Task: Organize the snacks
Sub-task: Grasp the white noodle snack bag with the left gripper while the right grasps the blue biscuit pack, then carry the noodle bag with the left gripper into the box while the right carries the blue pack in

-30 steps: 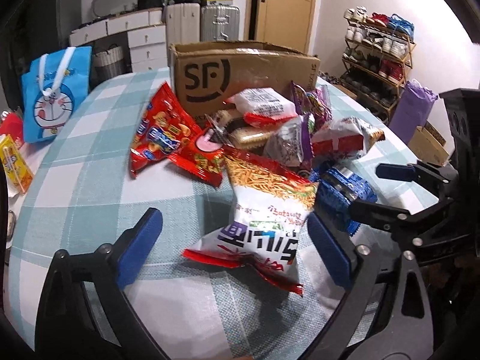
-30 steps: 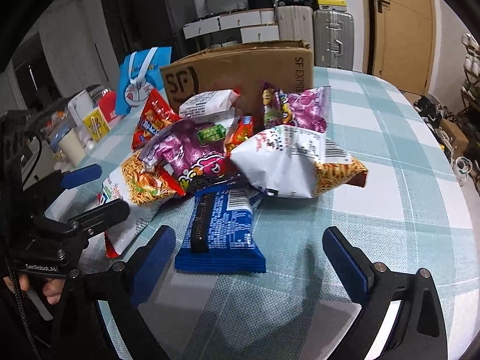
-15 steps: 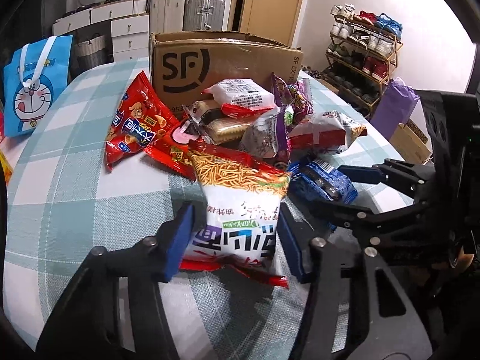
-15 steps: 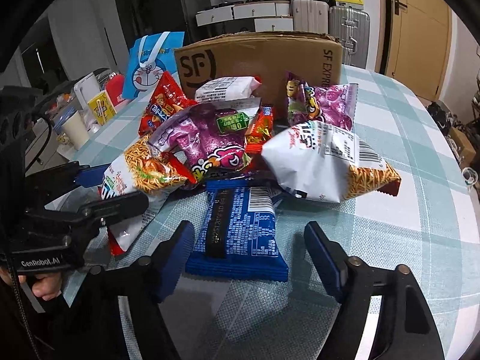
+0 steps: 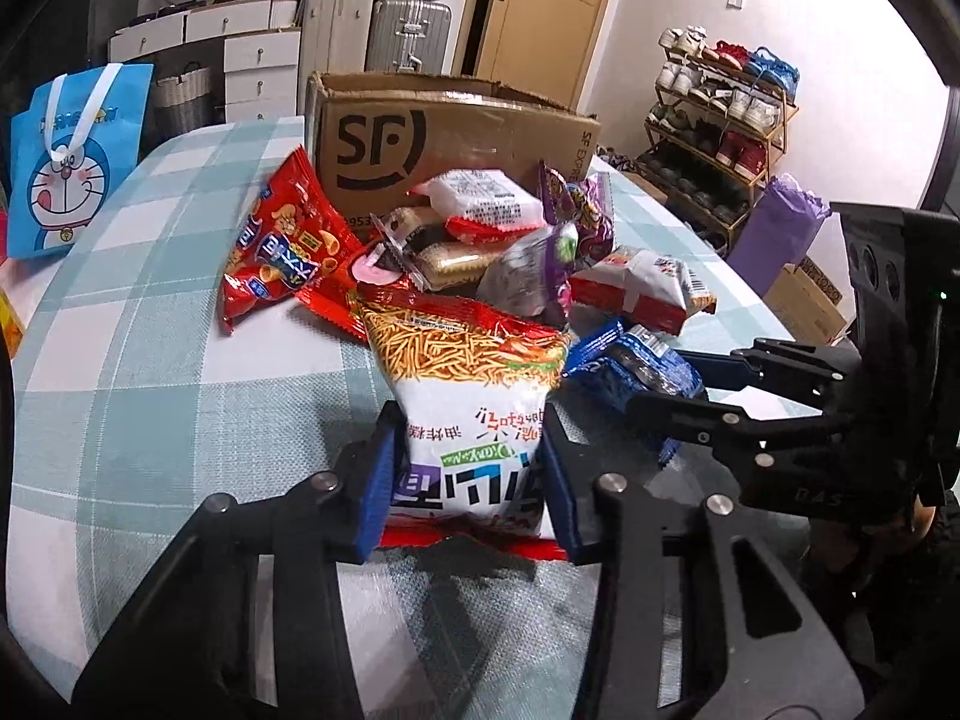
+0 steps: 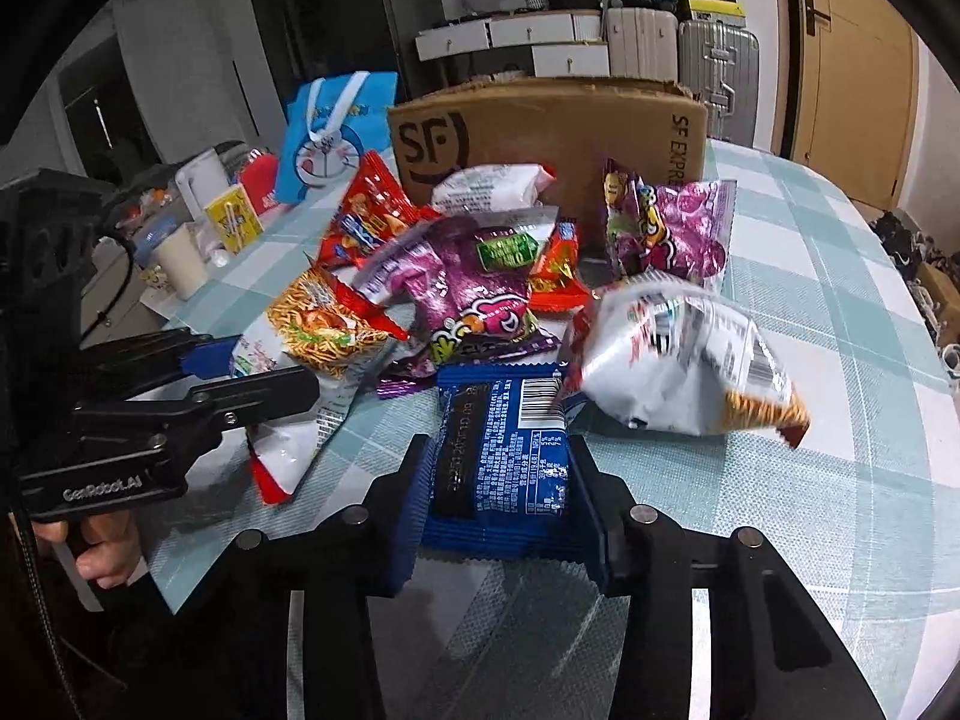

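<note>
A pile of snack bags lies on a checked tablecloth before an open SF cardboard box (image 5: 444, 138), which also shows in the right wrist view (image 6: 552, 132). My left gripper (image 5: 468, 480) is shut on a white and orange noodle-snack bag (image 5: 474, 396), at the bag's lower end. My right gripper (image 6: 498, 492) is shut on a blue biscuit pack (image 6: 504, 450). The noodle-snack bag (image 6: 312, 336) shows at the left in the right wrist view, the blue pack (image 5: 630, 372) at the right in the left wrist view. A second white noodle-snack bag (image 6: 678, 360) leans, blurred, beside the blue pack.
Red chip bag (image 5: 282, 252), purple candy bags (image 6: 474, 294) and other packets fill the pile. A blue Doraemon bag (image 5: 72, 156) stands at the far left. Cups and small boxes (image 6: 198, 228) line the left table edge. A shoe rack (image 5: 720, 120) and suitcases stand beyond.
Both grippers have moved forward and closed: the left onto the noodle-snack bag, the right onto the blue pack. The second white noodle-snack bag has shifted beside the blue pack.
</note>
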Demonstrator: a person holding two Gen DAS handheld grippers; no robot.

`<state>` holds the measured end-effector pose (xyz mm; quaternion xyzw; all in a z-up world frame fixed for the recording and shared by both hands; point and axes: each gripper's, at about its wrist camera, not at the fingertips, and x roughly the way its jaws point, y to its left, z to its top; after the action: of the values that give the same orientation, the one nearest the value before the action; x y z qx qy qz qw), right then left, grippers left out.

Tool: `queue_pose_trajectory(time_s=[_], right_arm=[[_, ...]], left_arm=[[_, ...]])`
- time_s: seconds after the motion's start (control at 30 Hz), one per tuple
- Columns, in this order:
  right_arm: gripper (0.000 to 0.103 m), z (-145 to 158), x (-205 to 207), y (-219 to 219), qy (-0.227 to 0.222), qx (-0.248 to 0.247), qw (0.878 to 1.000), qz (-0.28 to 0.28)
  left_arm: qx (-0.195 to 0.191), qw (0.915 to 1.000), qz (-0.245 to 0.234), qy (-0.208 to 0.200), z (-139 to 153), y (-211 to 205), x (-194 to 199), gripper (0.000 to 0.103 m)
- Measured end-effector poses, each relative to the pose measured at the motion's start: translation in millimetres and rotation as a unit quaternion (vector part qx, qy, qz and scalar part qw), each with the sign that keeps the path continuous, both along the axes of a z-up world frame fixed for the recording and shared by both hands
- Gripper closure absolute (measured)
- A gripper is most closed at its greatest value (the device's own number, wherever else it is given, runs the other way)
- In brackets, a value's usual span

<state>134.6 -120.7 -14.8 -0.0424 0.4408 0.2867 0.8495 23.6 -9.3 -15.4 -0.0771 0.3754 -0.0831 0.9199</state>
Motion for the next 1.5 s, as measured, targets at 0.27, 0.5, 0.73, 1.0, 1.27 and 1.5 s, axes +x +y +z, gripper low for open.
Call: queue_pose_trajectory(time_s=[0.27, 0.5, 0.73, 1.0, 1.27, 1.5], right_arm=[[0.06, 25.4, -19.8, -4.9, -0.017, 0.037, 0.999, 0.018], [0.06, 51.1, -29.6, -10.4, -0.046, 0.064, 0.997, 0.023], [0.06, 84.4, -34.2, -14.8, -0.086, 0.072, 0.993, 0.021], [0.06, 105.7, -13.8, -22.9, -0.116, 0.077, 0.99, -0.004], [0.06, 121.8, 20.9, -26.6, -0.13, 0.084, 0.988, -0.024], [0.06, 136.1, 51.8, -29.0, -0.139, 0.096, 0.985, -0.035]], left_arm=[[-0.003, 0.9996, 0.004, -0.028, 22.2, 2.0, -20.0, 0.063], [-0.003, 0.9983, 0.014, -0.056, 50.0, 6.9, -33.1, 0.063], [0.001, 0.9965, 0.027, -0.079, 74.2, 15.9, -30.8, 0.063], [0.005, 0.9944, 0.044, -0.096, 99.6, 26.3, -11.9, 0.063], [0.018, 0.9923, 0.055, -0.11, 121.4, 26.8, 25.9, 0.063], [0.035, 0.9914, 0.063, -0.11, 134.4, 19.8, 62.7, 0.063]])
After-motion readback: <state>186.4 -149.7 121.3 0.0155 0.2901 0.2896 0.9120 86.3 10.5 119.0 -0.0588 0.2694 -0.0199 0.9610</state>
